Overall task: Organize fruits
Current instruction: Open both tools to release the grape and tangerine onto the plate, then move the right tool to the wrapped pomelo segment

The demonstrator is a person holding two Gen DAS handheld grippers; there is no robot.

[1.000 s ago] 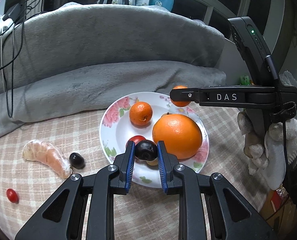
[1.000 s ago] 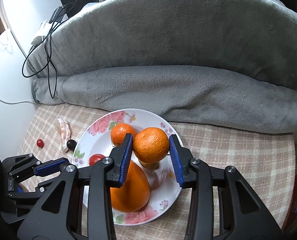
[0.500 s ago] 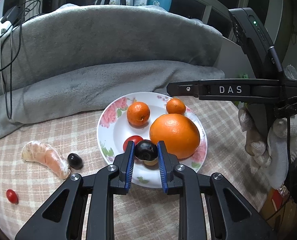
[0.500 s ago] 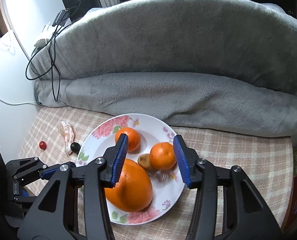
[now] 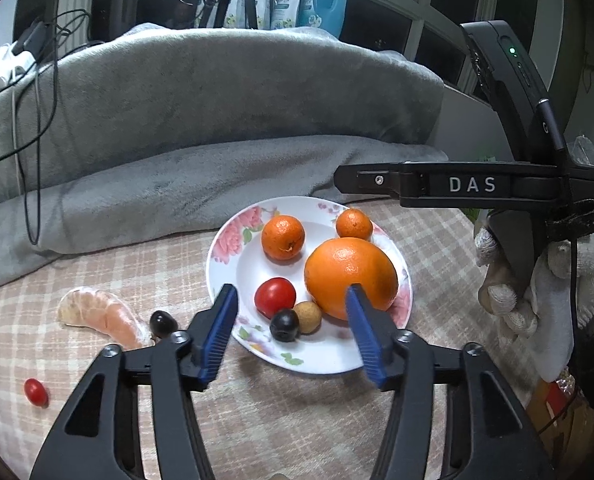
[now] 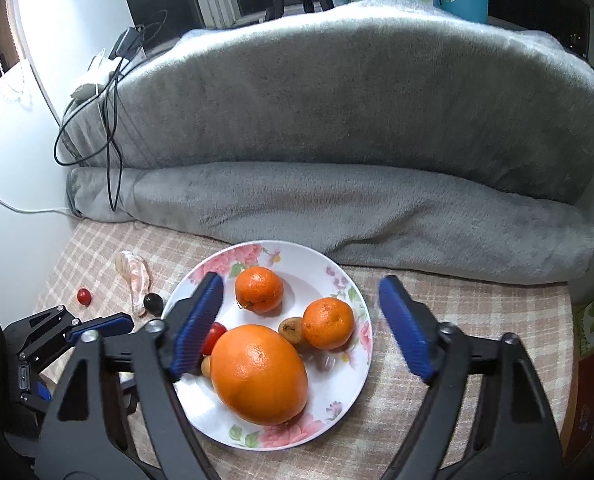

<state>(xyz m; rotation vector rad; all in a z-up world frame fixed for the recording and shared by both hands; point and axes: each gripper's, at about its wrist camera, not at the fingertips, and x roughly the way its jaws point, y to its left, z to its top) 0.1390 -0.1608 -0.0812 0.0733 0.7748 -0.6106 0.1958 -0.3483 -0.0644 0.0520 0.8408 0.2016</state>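
Resting on the plate (image 5: 225, 280) — glossy dark grape (image 5: 284, 325).

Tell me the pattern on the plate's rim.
Pink flowers with green leaves on the white plate, clearest in the right wrist view.

Glossy glazed plate (image 5: 233, 264), plush grey blanket (image 5: 217, 120), woven checked cloth (image 5: 97, 280)

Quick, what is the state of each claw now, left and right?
Left claw: opening, holds nothing; the dark grape lies free on the plate.
Right claw: opening, holds nothing; the small mandarin lies on the plate.
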